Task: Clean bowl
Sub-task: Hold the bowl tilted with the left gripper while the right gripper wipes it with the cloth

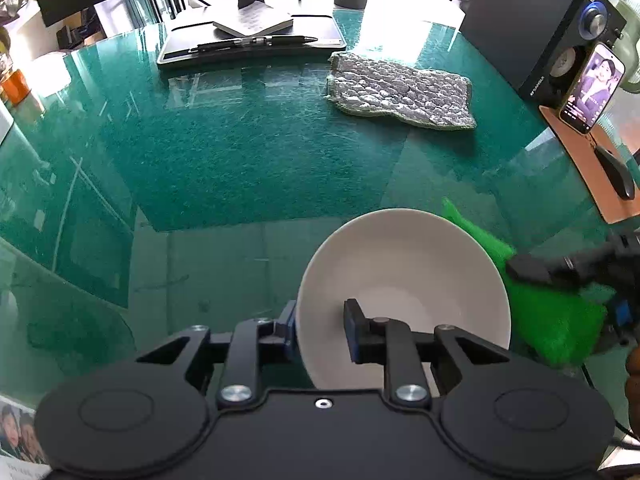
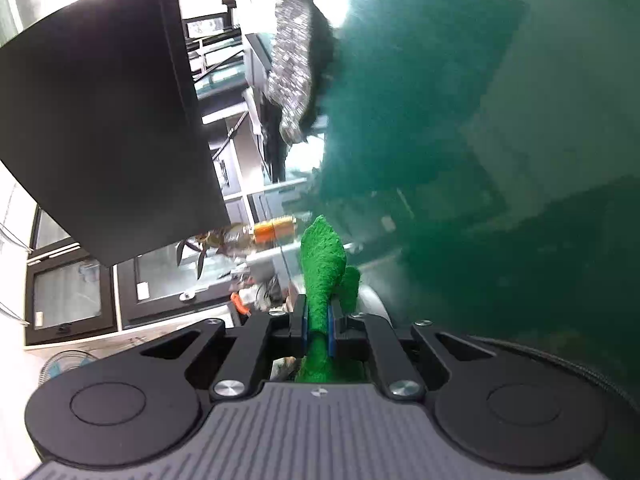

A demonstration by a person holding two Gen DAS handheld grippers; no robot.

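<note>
A white bowl (image 1: 404,276) is held tilted above the green glass table (image 1: 240,168). My left gripper (image 1: 320,326) is shut on its near rim, one finger outside and one inside. A bright green cloth (image 1: 552,312) lies against the bowl's right side, held by my right gripper (image 1: 560,270). In the right wrist view my right gripper (image 2: 318,322) is shut on the green cloth (image 2: 322,264), with the bowl's rim (image 2: 374,300) just behind it. That view is rolled sideways.
A grey quilted cloth (image 1: 400,88) lies on the table at the back right. A tablet with a pen (image 1: 252,42) sits at the back centre. A black speaker (image 1: 536,20), a phone (image 1: 592,88) and a mouse on a brown pad (image 1: 616,172) stand at the right.
</note>
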